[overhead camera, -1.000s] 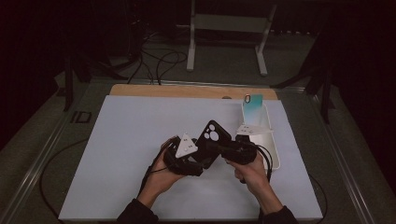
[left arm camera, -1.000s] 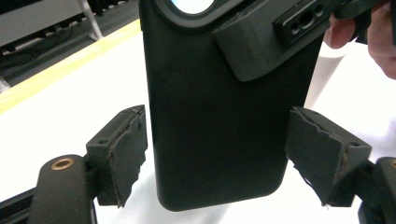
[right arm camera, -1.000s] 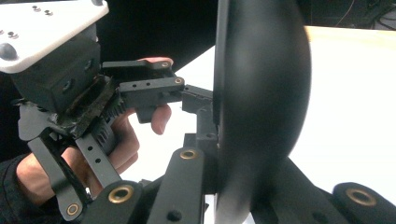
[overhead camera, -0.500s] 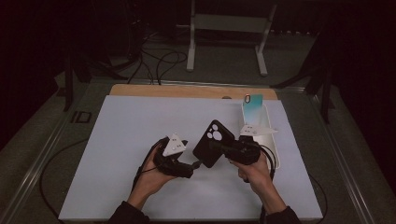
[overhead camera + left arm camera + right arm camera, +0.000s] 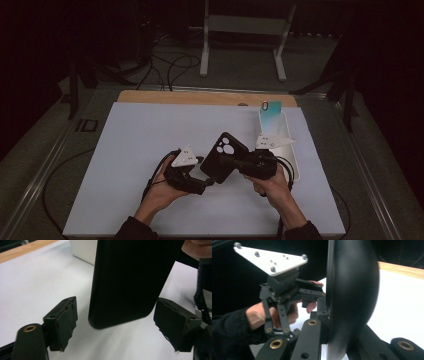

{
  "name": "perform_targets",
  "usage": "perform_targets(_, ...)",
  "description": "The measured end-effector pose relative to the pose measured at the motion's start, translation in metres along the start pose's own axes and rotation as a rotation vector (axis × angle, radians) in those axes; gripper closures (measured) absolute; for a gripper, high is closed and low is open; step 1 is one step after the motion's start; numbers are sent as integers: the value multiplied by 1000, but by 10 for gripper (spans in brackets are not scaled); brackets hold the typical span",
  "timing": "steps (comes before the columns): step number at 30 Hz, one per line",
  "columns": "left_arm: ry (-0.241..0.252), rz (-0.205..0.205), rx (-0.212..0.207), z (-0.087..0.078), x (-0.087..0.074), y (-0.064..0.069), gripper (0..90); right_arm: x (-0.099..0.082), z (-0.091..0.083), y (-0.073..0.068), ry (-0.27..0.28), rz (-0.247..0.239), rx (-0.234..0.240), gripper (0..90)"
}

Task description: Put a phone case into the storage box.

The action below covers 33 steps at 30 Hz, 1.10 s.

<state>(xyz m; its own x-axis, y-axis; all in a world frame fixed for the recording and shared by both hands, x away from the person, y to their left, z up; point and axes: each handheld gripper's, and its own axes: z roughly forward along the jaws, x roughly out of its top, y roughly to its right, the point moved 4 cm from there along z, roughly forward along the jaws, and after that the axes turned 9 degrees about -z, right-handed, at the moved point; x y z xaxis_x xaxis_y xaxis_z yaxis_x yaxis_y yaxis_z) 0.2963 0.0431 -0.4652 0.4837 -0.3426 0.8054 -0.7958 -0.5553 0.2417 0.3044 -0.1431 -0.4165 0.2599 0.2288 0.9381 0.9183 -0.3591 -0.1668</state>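
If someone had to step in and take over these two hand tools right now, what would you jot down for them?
Right gripper: shut on the black phone case, holding it tilted above the white mat.
Left gripper: open, its jaws standing either side of the case's lower end, pads not touching it.
A phone with a teal back leans in the white tray at the mat's right edge.
Done: the case is lifted and presented to the left gripper.
Left, probably: close the left gripper on the case's lower end, then bring case and phone together.
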Motion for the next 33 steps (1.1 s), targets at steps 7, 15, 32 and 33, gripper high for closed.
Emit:
perform_targets(7, 10, 8, -88, 1, 1, 5, 281, 0, 1, -5, 10, -23, 60, 863)
perform_targets(15, 4, 39, -139, 0, 0, 8, 391, -1, 1, -7, 13, -28, 96, 863)
perform_targets(32, 3, 77, -130, 0, -3, 8, 796, -3, 1, 3, -27, -55, -8, 452)
perform_targets(33, 2, 82, -123, 0, -3, 9, 797, -3, 2, 3, -31, -56, -17, 414)
